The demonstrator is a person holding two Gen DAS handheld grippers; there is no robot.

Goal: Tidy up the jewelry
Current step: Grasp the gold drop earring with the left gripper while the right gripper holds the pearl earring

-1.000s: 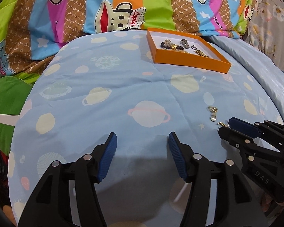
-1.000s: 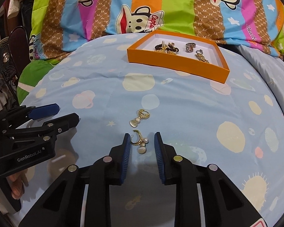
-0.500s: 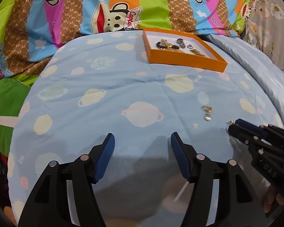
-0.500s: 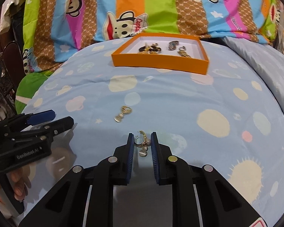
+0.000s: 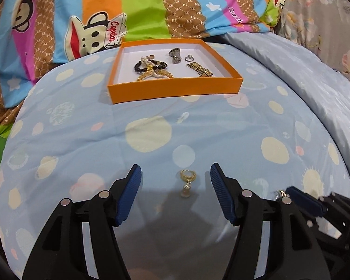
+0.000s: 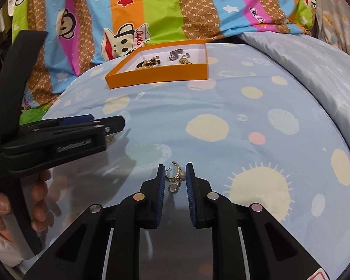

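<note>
My right gripper (image 6: 175,178) is shut on a gold pearl earring (image 6: 175,175) and holds it above the blue bedspread. My left gripper (image 5: 176,183) is open, its fingers on either side of a second gold earring (image 5: 187,179) that lies on the bedspread. An orange tray (image 5: 175,88) stands at the far side and holds a black bead bracelet (image 5: 149,65), gold chains, a ring and other pieces. The tray also shows in the right wrist view (image 6: 158,77). The left gripper shows at the left of the right wrist view (image 6: 105,126).
A striped cartoon-monkey pillow (image 5: 151,11) lies behind the tray. A pale blue quilt fold (image 5: 315,81) rises on the right. The right gripper's tip (image 5: 301,198) sits close beside my left gripper's right finger.
My right gripper closed on the pearl earring and lifted it. My left gripper moved right and forward, so the second earring now lies between its open fingers.
</note>
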